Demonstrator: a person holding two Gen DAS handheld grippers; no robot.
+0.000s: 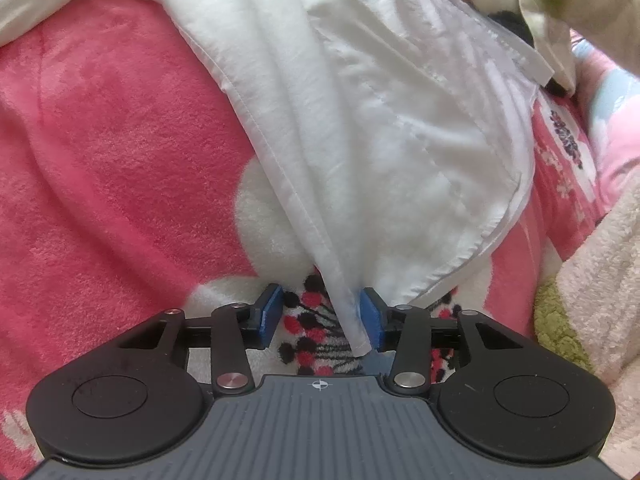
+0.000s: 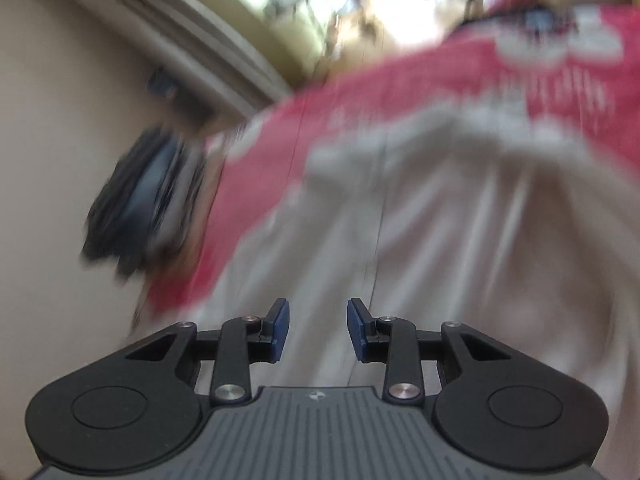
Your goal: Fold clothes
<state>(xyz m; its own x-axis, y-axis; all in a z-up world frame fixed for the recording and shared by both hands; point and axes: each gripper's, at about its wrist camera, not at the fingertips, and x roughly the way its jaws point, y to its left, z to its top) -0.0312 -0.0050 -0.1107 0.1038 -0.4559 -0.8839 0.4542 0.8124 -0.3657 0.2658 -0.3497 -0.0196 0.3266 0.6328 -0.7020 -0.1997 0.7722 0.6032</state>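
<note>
My left gripper (image 1: 320, 318) has its two blue pads standing well apart, and between them, close against the right-hand pad, runs a narrow hemmed corner of the white garment (image 1: 360, 120); the pads are not pinched on it, so as I read it the cloth merely lies in the gap, either about to be taken or just let go, and these views cannot tell me which. From that corner the white garment fans outward and away, doubled over itself in at least two layers with stitched hems showing along its left and right edges, lying on the pink fleece blanket (image 1: 100, 140) whose white and black-and-red flower pattern sits right under my fingers. The corner tapers toward me because the cloth is gathered there, which is the natural place to grip for drawing a fold across. Farther out at the upper right a heap of other cloth (image 1: 592, 12), pale and greenish, rests past the garment's edge. My right gripper (image 2: 318, 330) also has its pads apart with nothing between them; its view is badly smeared, but pale fabric fills the area ahead of it over the red-pink blanket, with a dark blurred shape (image 2: 144, 200) beside a cream wall (image 2: 60, 120) off to the left.
</note>
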